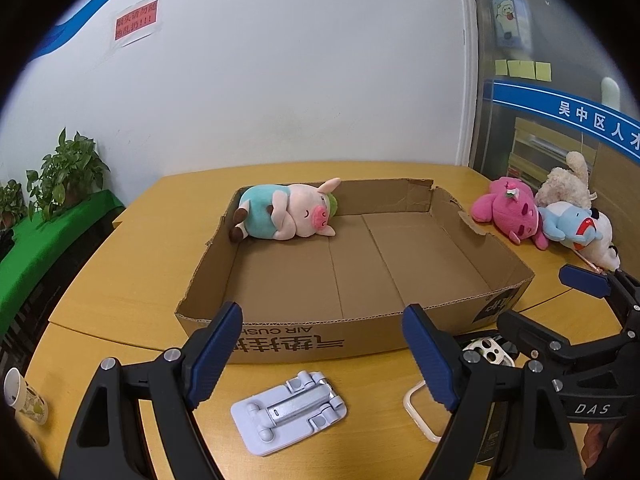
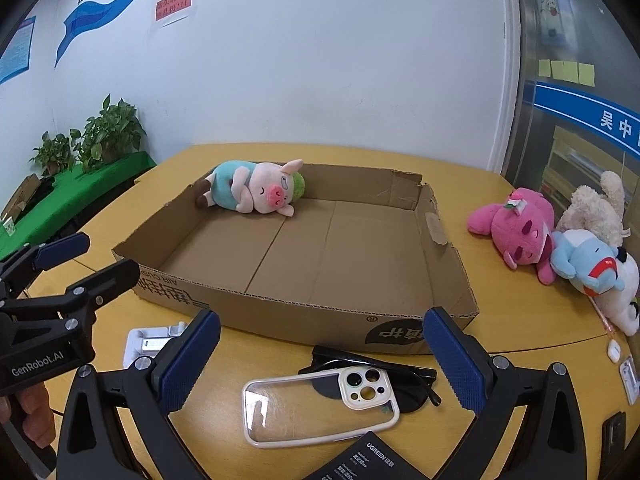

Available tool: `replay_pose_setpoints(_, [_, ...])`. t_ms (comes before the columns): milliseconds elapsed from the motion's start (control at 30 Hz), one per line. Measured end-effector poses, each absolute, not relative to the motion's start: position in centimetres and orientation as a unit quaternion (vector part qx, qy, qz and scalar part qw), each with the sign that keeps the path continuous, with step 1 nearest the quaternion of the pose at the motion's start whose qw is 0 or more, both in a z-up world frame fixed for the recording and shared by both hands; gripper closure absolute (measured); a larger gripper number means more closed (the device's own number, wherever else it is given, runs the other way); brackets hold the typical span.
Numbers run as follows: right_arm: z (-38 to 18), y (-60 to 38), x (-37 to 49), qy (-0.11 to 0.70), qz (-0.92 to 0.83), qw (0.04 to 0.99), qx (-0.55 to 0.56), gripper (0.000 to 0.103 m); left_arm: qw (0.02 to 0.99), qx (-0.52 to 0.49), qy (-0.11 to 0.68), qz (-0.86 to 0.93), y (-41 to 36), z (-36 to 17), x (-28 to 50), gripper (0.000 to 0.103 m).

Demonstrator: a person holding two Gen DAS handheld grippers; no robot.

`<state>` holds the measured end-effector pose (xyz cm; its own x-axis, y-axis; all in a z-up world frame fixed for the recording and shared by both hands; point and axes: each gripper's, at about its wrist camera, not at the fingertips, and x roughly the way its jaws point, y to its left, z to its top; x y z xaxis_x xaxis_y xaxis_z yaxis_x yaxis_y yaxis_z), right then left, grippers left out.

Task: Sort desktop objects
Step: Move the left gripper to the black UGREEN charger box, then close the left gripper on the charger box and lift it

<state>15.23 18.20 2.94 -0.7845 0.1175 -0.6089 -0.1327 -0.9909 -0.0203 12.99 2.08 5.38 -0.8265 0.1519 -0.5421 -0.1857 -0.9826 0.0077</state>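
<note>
Plush pig (image 1: 286, 211), pink-faced with a teal body and brown hooves, lies on its side in the far left corner of the shallow cardboard box (image 1: 472, 308), its head against something green at the back wall. We see the rest of the box floor bare, its rim torn along the right side.

On the yellow wooden table (image 1: 120, 280), going left to right, we find a paper cup (image 1: 24, 396) at the near left edge, a folded white phone stand (image 1: 289, 412) in front of the box, a clear phone case (image 2: 320, 404) with a cream rim lying partly over black sunglasses (image 2: 408, 372), and a black booklet (image 2: 360, 460) at the near edge. Right of the box, a pink plush toy (image 2: 516, 232), a beige one (image 2: 592, 208) and a blue one (image 2: 588, 264) are heaped together.

Our left claw (image 1: 322, 356) hangs released above the phone stand, jaws wide apart and holding nothing. Our right claw (image 2: 320, 360) is likewise spread wide over the phone case, empty.

Behind the table stands a white wall with a red notice (image 1: 136, 22); potted plants (image 1: 66, 172) sit on a green-covered ledge at the left, and a glass door with yellow sticky notes (image 1: 522, 69) is at the right.
</note>
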Motion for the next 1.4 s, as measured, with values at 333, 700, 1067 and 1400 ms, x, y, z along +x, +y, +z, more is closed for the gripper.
replay_pose_setpoints(333, [1.9, 19.1, 16.3, 0.013, 0.944, 0.058, -0.325, 0.0, 0.095, -0.294, 0.044, 0.95, 3.1, 4.4, 13.3, 0.021])
replay_pose_setpoints(700, [-3.5, 22.9, 23.9, 0.025, 0.92, 0.008, -0.39, 0.0, 0.201, -0.352, 0.058, 0.912, 7.2, 0.7, 13.5, 0.021])
replay_pose_setpoints(1067, [-8.3, 24.2, 25.9, 0.1, 0.9, -0.011, -0.424, 0.0, 0.343, -0.439, 0.074, 0.827, 15.1, -5.5, 13.6, 0.022])
replay_pose_setpoints(1400, [-9.4, 22.7, 26.2, 0.072, 0.893, -0.028, -0.444, 0.0, 0.406, -0.478, 0.014, 0.779, 15.5, -6.7, 14.1, 0.031])
